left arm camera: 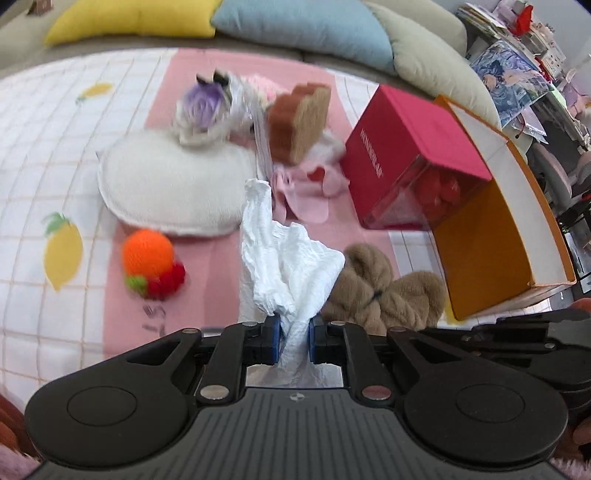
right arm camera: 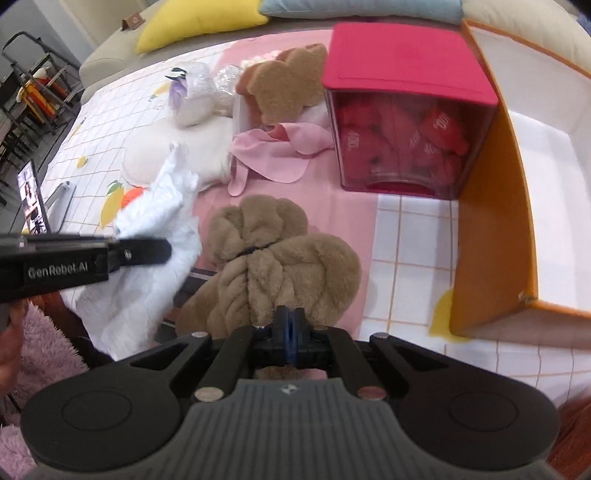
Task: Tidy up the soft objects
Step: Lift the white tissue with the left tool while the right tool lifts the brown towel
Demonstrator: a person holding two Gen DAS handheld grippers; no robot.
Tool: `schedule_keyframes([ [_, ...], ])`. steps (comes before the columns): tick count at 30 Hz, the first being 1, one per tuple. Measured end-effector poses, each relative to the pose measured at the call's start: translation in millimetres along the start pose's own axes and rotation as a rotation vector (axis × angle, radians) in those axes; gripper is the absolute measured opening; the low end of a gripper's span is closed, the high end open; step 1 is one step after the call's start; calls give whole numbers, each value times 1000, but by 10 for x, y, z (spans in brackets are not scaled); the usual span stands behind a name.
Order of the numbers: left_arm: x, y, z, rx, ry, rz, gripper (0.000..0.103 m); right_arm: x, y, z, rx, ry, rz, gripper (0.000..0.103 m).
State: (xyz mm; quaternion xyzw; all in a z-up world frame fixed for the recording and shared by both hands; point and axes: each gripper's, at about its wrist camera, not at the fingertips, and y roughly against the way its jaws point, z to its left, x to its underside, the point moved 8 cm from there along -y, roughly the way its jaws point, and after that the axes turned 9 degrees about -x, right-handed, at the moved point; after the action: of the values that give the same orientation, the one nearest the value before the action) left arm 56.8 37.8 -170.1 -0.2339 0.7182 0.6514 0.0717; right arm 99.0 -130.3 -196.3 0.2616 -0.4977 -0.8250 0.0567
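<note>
My left gripper [left arm camera: 295, 334] is shut on a crumpled white cloth [left arm camera: 284, 266] and holds it above the pink and white mat; the cloth also shows in the right wrist view [right arm camera: 147, 236]. My right gripper [right arm camera: 290, 328] is shut on the near edge of a brown fluffy bow-shaped plush [right arm camera: 273, 258], which lies on the mat and also shows in the left wrist view [left arm camera: 384, 291]. An open orange box [right arm camera: 491, 221] with a white inside stands at the right. A white round cushion [left arm camera: 173, 184], an orange knitted fruit [left arm camera: 147, 254] and a brown toast plush [left arm camera: 299, 122] lie beyond.
A red box [right arm camera: 402, 70] with a clear front holds red items beside the orange box. A pink cloth [right arm camera: 273, 155] and a purple-and-white doll in plastic [left arm camera: 207, 107] lie on the mat. Yellow [left arm camera: 133, 18], blue and grey pillows line the sofa behind. A laptop [right arm camera: 33, 199] sits at far left.
</note>
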Motion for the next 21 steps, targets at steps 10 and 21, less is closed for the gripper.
schedule_keyframes([
  [10,117,-190,84,-19,31,53,20,0,-112,178,29,115,-60,76],
  [21,131,-250,106,-41,19,53,28,-7,-231,367,108,321,-106,79],
])
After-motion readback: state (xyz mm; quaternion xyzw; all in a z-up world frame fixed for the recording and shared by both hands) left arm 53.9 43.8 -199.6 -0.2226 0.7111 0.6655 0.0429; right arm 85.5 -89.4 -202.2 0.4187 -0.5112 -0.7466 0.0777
